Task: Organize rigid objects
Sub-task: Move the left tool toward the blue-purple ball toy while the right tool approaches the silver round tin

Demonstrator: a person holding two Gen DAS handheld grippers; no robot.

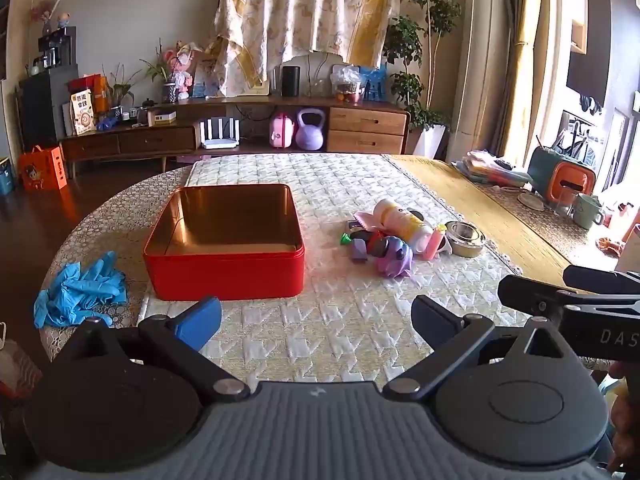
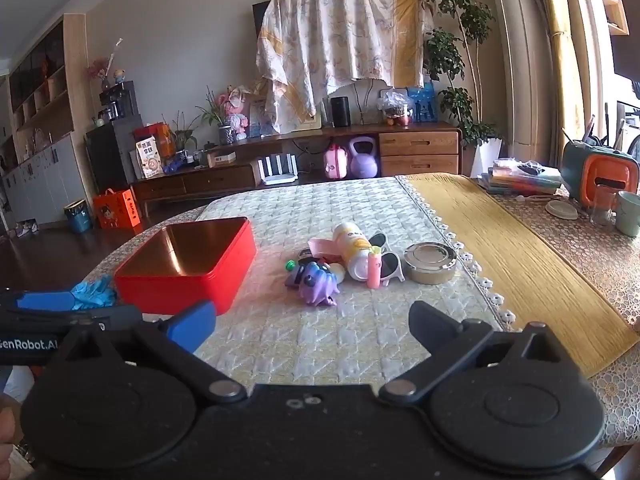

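I hold both grippers spread wide, empty: left gripper (image 1: 316, 316), right gripper (image 2: 312, 320). "GenRobot.AI" reads on the left one. Toy pile (image 2: 352, 264) sits beside the empty red tin (image 1: 224, 240).

Black grippers (image 1: 316, 322), blue-and-black jaws

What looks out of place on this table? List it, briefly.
The small items lie jumbled in a heap right of the empty red metal tin: the white-and-yellow bottle is tipped on its side. Crumpled blue rubber gloves sit left of the tin.

Sunglasses (image 2: 386, 262) partly behind bottle (image 2: 354, 254).
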